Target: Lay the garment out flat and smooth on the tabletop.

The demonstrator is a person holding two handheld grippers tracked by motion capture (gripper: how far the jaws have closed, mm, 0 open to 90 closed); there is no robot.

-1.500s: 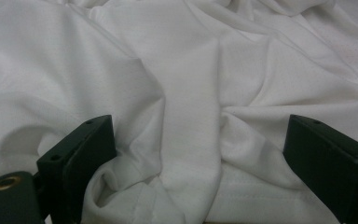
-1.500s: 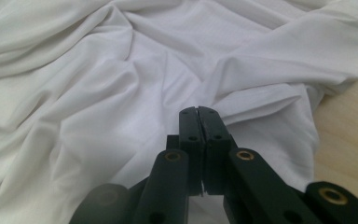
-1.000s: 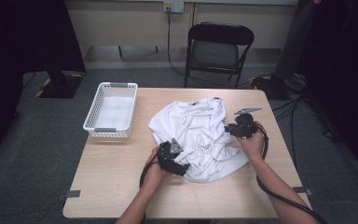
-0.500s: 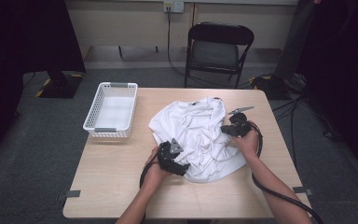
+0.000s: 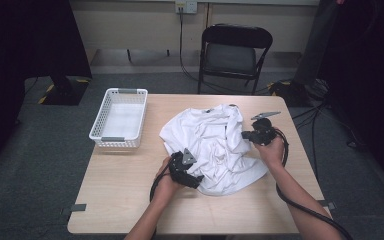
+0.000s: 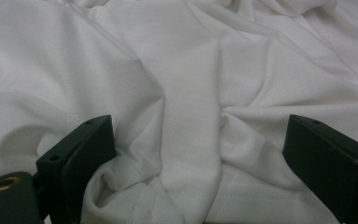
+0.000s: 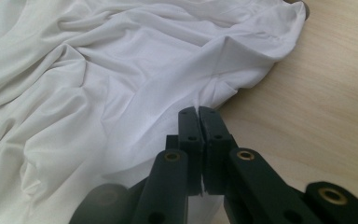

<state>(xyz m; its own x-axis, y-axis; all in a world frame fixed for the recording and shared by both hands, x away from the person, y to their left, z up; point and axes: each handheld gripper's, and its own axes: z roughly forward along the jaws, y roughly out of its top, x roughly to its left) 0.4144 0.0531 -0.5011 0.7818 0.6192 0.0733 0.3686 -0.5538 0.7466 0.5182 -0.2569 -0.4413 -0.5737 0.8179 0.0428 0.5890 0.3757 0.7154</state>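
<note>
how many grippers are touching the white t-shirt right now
2. The left gripper sits at the white t-shirt's near-left edge, jaws open around a fold. The right gripper is at its right edge, jaws pinched shut on fabric.

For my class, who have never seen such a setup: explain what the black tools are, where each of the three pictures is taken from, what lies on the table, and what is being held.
A person sits at a wooden table with a hand-held claw in each hand; there is no robot arm. The high view looks down from above the person's side. The other two views come from small cameras riding on each claw, looking along its black jaws.

On the table lie a crumpled white T-shirt and, apart from it, a white plastic basket. A black folding chair stands behind.

The left claw is wide open, its jaws either side of a fold near the shirt's hem. The right claw is shut, pinching a bit of the shirt's cloth at its edge.
</note>
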